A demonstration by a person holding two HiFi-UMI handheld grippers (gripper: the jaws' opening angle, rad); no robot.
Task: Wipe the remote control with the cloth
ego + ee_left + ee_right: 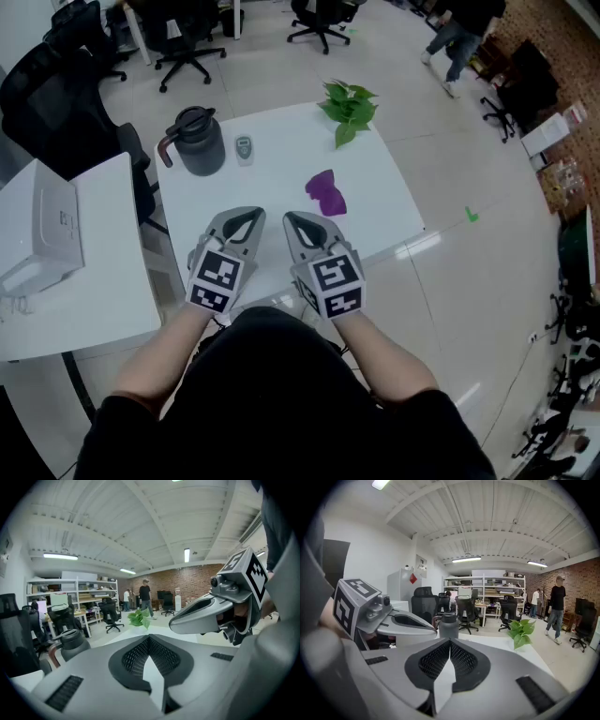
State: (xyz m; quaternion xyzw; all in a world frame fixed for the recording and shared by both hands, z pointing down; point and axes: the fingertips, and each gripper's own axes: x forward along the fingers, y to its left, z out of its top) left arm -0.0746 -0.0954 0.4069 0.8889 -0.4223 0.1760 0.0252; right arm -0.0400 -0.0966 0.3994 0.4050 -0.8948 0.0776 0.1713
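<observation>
From the head view, the left gripper (251, 214) and the right gripper (292, 219) hover side by side over the near edge of the white desk (281, 159), both clenched and empty. The purple cloth (326, 192) lies crumpled toward the right edge. The remote control (244, 148) (small, probably face up) lies near the far edge, just beside a dark jug (199, 141).

In the left gripper view, the jaws meet with nothing between them.

The right gripper view shows the same, with a potted plant (520, 630) beyond.
</observation>
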